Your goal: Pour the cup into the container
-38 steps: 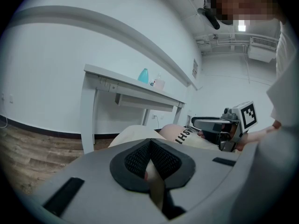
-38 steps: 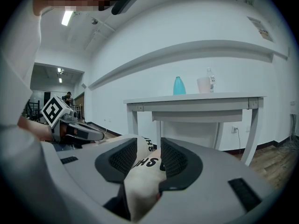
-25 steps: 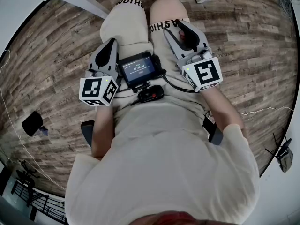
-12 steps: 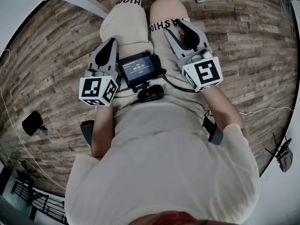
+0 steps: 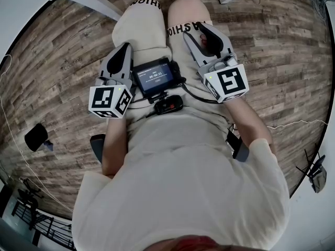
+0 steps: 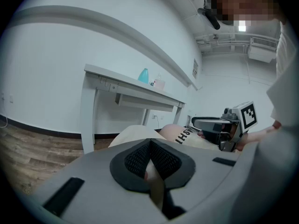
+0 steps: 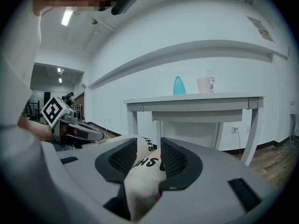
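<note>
Right gripper view: the right gripper's (image 7: 148, 149) ribbed black pads (image 7: 123, 157) stand apart. A translucent pink cup (image 7: 203, 85) and a tapered teal container (image 7: 179, 85) sit mid-frame on a white table (image 7: 233, 100), well beyond them. The left gripper's (image 6: 149, 146) pads meet.

We're looking steeply down from the head camera, close over the person's torso (image 5: 178, 166) and knees (image 5: 157, 20), taking in the left gripper (image 5: 124, 48), the right gripper (image 5: 194, 31) and the plank floor (image 5: 63, 51). Each gripper camera is riding low behind its own jaws, facing almost level across the knees toward the far white table (image 7: 196, 99). Both are sharing that table and the knees, each catching the other gripper at its edge.
</note>
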`<state>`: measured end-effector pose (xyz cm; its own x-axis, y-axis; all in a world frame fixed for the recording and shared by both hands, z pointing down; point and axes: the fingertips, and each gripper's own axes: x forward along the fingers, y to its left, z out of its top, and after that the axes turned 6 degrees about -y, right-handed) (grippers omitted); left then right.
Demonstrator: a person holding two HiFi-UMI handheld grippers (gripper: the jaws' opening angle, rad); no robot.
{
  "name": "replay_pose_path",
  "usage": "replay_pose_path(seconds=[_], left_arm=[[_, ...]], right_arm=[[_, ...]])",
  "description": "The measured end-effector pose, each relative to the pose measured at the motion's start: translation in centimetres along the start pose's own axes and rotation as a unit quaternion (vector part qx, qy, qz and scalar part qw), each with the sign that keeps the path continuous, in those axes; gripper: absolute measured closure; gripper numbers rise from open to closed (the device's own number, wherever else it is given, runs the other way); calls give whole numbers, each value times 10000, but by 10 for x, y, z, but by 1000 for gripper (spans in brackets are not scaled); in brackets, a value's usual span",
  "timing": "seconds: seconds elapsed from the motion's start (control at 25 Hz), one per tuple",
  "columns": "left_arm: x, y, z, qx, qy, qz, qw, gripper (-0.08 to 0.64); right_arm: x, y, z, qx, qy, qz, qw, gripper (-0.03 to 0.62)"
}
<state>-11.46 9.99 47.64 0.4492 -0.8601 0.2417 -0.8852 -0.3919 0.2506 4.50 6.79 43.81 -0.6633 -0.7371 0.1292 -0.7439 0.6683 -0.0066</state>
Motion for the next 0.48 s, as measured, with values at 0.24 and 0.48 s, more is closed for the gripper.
replay_pose_path(seconds=[0.24, 0.48], left_arm=[[0, 0, 1, 6, -7, 3, 10000, 549], [0, 0, 0, -4, 2, 3, 10000, 549]], right_arm=[[0, 0, 1, -6, 2, 1, 10000, 437], [0, -1, 0, 6, 2, -6, 10000, 437]])
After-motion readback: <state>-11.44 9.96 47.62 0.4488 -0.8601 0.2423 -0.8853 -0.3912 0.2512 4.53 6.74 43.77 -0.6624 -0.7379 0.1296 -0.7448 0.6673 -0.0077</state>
